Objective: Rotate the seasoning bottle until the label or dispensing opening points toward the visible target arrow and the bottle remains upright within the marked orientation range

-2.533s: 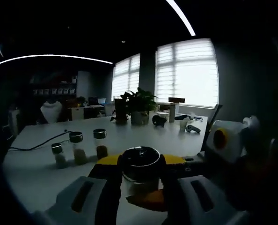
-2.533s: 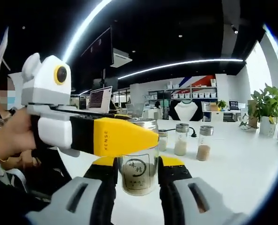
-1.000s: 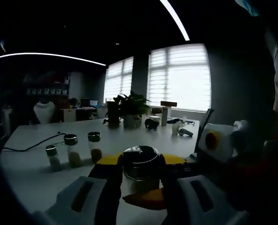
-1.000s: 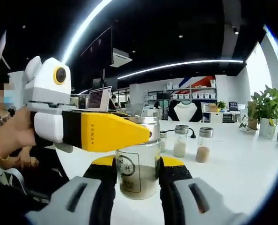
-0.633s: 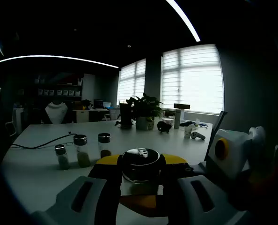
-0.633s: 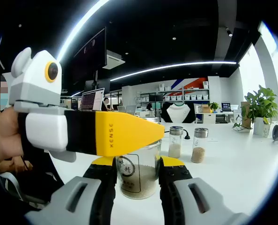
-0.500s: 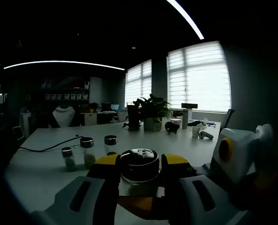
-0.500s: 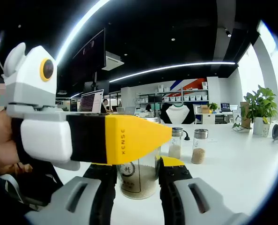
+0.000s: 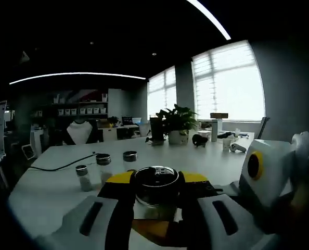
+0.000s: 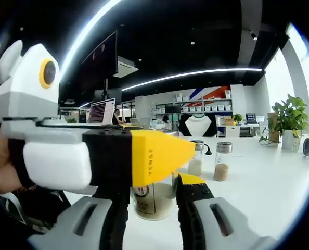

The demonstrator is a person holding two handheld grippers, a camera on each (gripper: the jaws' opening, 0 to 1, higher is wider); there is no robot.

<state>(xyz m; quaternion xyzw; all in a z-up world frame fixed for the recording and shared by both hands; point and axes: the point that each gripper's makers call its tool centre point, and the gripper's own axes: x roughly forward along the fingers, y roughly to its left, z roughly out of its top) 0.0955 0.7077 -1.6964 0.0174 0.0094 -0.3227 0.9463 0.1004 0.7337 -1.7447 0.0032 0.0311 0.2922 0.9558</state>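
White tabletop stretches away under an open office, and on it the seasoning bottle stands upright, clamped from both sides between the right gripper's black jaws. The left gripper closes around the bottle's dark shaker lid from above — its yellow-tipped jaw crosses the right gripper view. Beyond stand three small spice jars, a black cable and a potted plant near the windows.

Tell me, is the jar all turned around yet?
Done: both grippers hold the jar upright, the left gripper at its lid, the right gripper around its glass. In hand: the turning. Left: aiming its label; no arrow shows, so I cannot tell how far.
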